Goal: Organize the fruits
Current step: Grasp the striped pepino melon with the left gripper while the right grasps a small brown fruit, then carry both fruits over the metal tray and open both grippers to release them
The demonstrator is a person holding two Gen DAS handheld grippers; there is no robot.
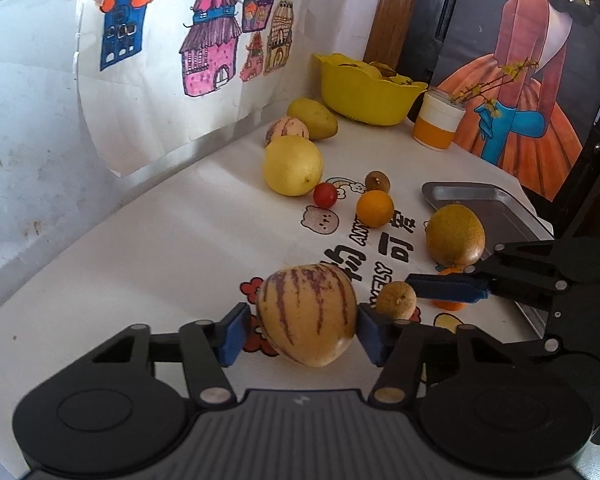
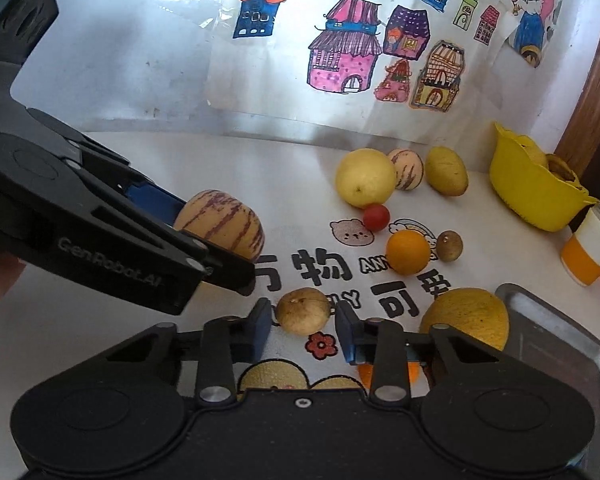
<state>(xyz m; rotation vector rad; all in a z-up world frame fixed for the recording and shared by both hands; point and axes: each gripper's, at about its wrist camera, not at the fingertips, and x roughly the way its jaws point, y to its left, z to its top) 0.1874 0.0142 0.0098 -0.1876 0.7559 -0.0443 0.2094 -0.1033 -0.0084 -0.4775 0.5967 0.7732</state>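
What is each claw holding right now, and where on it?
The left claw grips the striped melon across its sides. The right claw straddles a small brown fruit, not closed on it.

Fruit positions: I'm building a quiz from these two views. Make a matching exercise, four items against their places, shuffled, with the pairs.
Items:
1. striped melon
2. small brown fruit
3. cherry tomato
4. metal tray

Places:
A. beside the large yellow citrus
B. between the left gripper pads
C. at the table's right edge
D. between the open right gripper fingers

Pairs: 1-B, 2-D, 3-A, 4-C
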